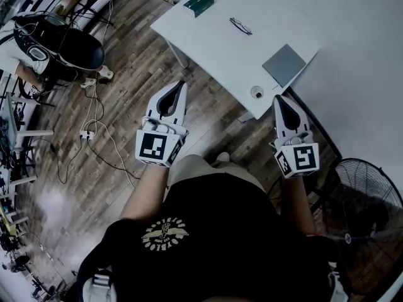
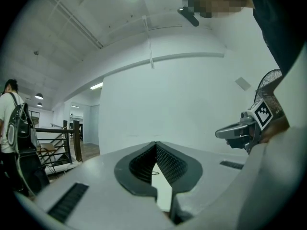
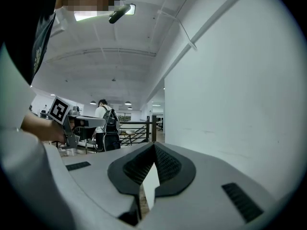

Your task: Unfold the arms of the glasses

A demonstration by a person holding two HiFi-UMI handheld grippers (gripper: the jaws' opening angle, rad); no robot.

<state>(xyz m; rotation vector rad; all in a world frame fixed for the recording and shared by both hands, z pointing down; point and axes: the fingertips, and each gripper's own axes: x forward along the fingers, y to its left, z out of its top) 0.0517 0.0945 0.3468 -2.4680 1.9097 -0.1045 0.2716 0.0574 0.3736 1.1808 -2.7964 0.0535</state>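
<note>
The left gripper (image 1: 181,84) and right gripper (image 1: 278,98) are hovering with jaws pressed together, pinching nothing; the glasses (image 1: 240,26) are lying on the table (image 1: 214,43) well ahead of both tips, between them

On the table (image 1: 208,43), your glasses (image 1: 240,26) lie mid-top, the box (image 1: 199,4) at its far left edge, and the flat pad (image 1: 284,65) toward its right edge. The left gripper (image 1: 181,85) hangs short of the table, and the right gripper (image 1: 279,99) sits beside its near corner.
</note>
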